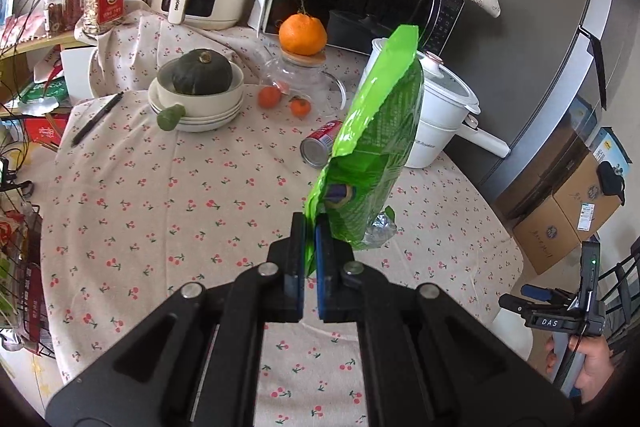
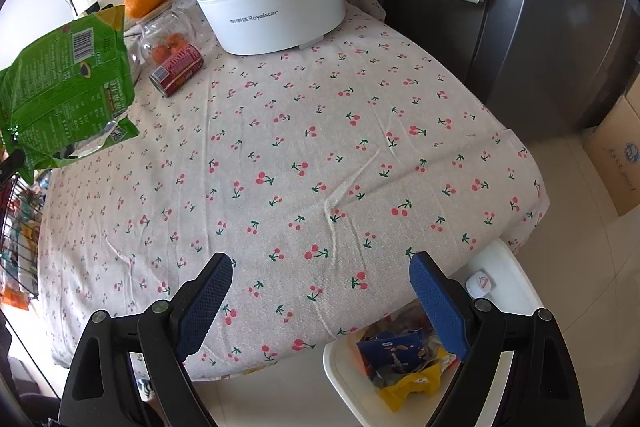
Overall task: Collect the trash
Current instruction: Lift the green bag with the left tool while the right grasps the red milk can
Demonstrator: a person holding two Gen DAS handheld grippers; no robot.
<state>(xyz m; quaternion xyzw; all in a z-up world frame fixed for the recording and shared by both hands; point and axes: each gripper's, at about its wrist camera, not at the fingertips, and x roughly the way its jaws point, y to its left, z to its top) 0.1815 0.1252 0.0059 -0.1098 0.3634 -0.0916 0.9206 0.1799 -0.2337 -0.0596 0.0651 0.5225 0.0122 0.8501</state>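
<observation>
Left gripper (image 1: 309, 259): jaws pinched tight on the green bag (image 1: 372, 147) by its bottom corner, lifted above the table (image 1: 160, 207).
Bag: light, crinkly, slippery — a corner pinch seems enough.
Right gripper (image 2: 320, 301): wide open, empty — near the table's front edge, above the white bin (image 2: 508, 275).

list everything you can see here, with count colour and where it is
snack bag: 1, green, lifted above the table, pinched at a bottom edge
can: 1, red, on its side near the glass jar
crumpled clear plastic: 1, on the cloth behind the bag
electric pot: 1, white, back of the table
large orange: 1, on the glass jar's lid
small oranges: 2, by the jar
squash: 1, dark green, in stacked cream bowls
pen: 1, black, left on the cloth
bin: 1, white, beside the table, wrappers inside
left tongs: shut on the bag
right tongs: open, empty, over the table edge
</observation>
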